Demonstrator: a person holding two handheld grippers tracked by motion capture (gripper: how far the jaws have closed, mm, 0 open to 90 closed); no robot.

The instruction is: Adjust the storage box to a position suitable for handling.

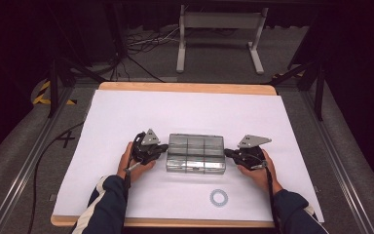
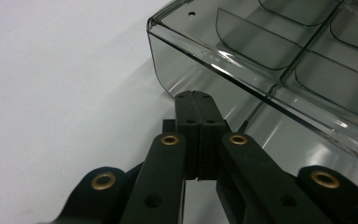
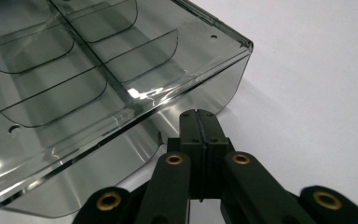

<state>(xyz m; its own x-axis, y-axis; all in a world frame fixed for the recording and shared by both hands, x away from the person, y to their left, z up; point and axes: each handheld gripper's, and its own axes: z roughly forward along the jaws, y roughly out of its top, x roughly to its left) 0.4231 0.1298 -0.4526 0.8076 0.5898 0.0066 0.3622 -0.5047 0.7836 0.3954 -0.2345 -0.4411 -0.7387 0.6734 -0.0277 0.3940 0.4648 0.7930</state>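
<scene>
A clear plastic compartment box (image 1: 195,153) is seen lying flat on the white-covered table (image 1: 126,112), nearer the front edge than the back and roughly midway between the left and right edges. The left tool (image 1: 164,147) is held at the box's left end and the right tool (image 1: 227,153) at its right end, so that the box lies between the two. In the left gripper view the left tool (image 2: 196,95) is clenched with nothing between its jaws, its tip set against the lower end wall of the box (image 2: 270,60). In the right gripper view the right tool (image 3: 197,113) is likewise clenched empty, just at the box's (image 3: 98,84) end wall. A white ring (image 1: 218,197) lies near the front edge, apart from the box.
</scene>
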